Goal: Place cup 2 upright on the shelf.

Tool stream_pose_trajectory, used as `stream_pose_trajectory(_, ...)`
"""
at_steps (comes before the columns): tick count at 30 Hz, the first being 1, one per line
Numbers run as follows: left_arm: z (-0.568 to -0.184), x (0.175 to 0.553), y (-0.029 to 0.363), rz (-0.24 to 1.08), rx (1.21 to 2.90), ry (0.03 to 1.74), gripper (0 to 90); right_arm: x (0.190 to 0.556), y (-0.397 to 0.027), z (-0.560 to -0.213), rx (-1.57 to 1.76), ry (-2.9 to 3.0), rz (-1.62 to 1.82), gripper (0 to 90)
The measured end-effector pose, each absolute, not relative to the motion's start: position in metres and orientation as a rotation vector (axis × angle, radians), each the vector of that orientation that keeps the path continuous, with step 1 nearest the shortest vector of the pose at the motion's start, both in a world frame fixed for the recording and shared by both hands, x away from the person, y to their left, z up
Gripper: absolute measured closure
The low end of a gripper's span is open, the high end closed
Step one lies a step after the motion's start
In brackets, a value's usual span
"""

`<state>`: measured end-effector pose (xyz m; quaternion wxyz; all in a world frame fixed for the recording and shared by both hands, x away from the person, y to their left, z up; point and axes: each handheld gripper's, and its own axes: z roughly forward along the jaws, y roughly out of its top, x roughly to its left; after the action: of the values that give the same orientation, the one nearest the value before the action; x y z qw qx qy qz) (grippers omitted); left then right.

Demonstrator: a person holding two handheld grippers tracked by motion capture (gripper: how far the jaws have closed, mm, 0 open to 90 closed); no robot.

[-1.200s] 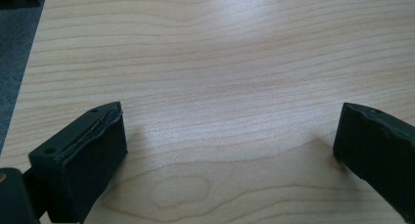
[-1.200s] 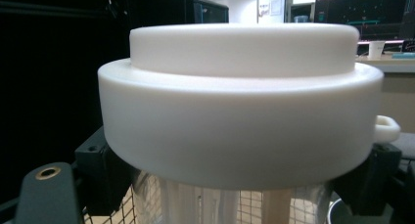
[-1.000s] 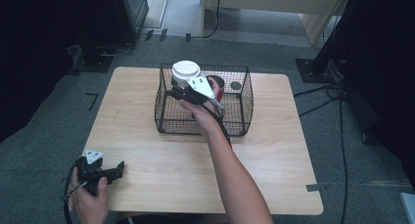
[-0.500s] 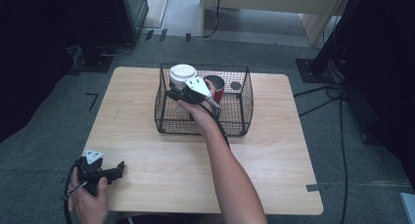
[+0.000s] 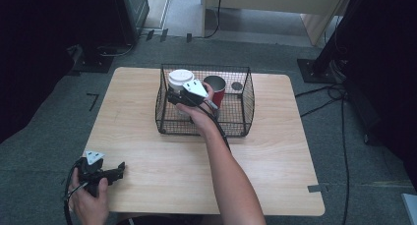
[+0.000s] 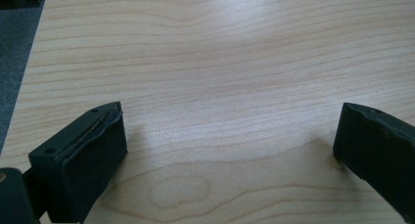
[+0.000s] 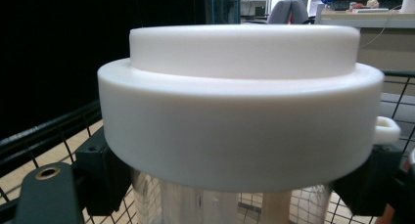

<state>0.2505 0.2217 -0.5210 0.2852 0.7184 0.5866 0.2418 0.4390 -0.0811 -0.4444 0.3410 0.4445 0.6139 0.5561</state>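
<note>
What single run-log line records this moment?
right tongs: shut on white-lidded jar, in wire basket | left tongs: open over table | red cup: in basket

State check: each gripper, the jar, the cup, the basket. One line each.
Left gripper: open, empty, low over the table's near left corner.
Right gripper: shut on the jar, jaws just under its lid.
Jar: clear body, white lid on, upright, in the basket.
Red cup: upright, open top, in the basket.
Wire basket: upright on the table, open top.
</note>
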Motion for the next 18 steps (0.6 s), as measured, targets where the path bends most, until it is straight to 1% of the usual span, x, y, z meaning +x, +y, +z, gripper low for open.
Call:
stream_pose_trajectory(12, -0.5210, 0.2505, 0.2217, 0.646, 1.921, 1.569, 0.0, 0.4397, -0.0847, -0.4467, 1.159, 1.641, 1.398, 15.4)
stream_pose_trajectory(14, -0.5210, 0.2505, 0.2217, 0.646, 1.922, 1.568, 0.0, 0.4391, -0.0860, -0.4466, 1.146, 1.655, 1.403, 13.3)
stream_pose_trajectory(16, -0.5209, 0.2506, 0.2217, 0.646, 1.922, 1.568, 0.0, 0.4384, -0.0873, -0.4460, 1.134, 1.661, 1.402, 6.8)
stream_pose_trajectory(18, -0.5210, 0.2505, 0.2217, 0.646, 1.921, 1.569, 0.0, 0.4376, -0.0887, -0.4458, 1.125, 1.679, 1.407, 3.6)
